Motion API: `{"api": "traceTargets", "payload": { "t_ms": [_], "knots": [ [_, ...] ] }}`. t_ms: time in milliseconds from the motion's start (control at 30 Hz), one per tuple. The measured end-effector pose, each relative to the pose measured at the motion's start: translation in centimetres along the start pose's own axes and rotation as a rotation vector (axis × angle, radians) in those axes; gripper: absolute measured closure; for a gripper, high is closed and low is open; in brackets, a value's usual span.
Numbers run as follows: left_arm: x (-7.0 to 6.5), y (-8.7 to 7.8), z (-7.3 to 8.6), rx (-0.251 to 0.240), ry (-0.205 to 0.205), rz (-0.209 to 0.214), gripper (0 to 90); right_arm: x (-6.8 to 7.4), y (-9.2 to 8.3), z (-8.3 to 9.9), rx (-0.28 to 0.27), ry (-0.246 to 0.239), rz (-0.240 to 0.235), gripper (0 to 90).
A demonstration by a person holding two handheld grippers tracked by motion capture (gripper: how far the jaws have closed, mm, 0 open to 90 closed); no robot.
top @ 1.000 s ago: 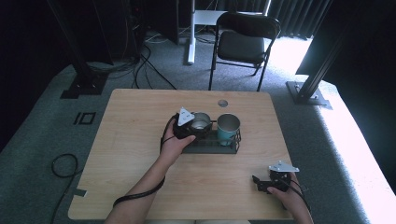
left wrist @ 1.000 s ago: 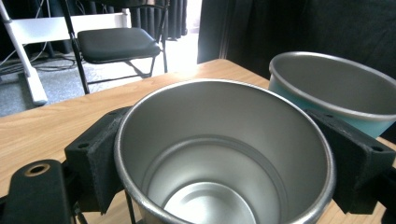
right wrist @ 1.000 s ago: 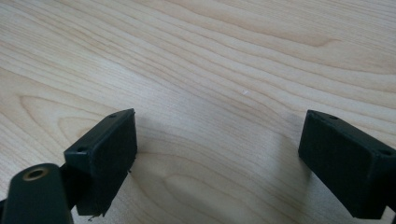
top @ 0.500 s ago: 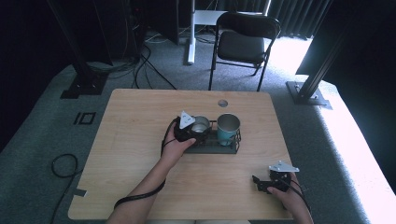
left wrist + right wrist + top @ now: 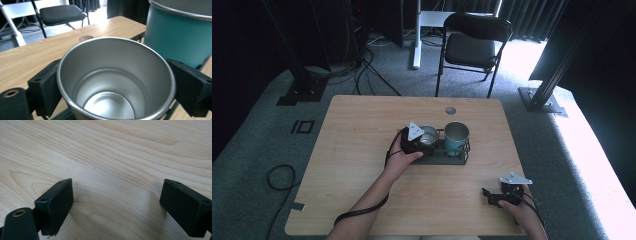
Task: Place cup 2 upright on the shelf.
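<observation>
Fingers (image 5: 47,92) flank round, shiny steel cup (image 5: 117,82).

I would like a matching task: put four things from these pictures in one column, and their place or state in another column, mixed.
1. bare steel cup
2. teal metal cup
3. right gripper
4. black folding chair

A. behind the wooden table, on the floor
B. jaws apart over bare wood
C. between the left gripper's jaws
D. at the right end of the black wire rack

Pairs: 1-C, 2-D, 3-B, 4-A
</observation>
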State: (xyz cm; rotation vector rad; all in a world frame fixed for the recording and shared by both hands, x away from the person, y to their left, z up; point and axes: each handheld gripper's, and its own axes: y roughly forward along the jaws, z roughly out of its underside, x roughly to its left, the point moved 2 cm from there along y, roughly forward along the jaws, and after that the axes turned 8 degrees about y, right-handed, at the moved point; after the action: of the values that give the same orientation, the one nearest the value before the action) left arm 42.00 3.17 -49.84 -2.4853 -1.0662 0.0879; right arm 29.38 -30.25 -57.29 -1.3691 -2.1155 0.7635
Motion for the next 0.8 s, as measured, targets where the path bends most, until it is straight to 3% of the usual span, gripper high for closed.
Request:
{"api": "traceTargets", "payload": {
  "t_ms": [367, 800],
  "knots": [
    [0.2, -1.3, -0.3, -0.034, -0.022, -0.018, 2.8, 0.0, 0.0, 0.0, 0.000, -0.001, 0.001, 11.2],
    [0.7, -3.6, -0.5, -0.033, -0.008, -0.014, 2.8, 0.0, 0.0, 0.0, 0.000, -0.001, 0.001, 11.2]
  ]
}}
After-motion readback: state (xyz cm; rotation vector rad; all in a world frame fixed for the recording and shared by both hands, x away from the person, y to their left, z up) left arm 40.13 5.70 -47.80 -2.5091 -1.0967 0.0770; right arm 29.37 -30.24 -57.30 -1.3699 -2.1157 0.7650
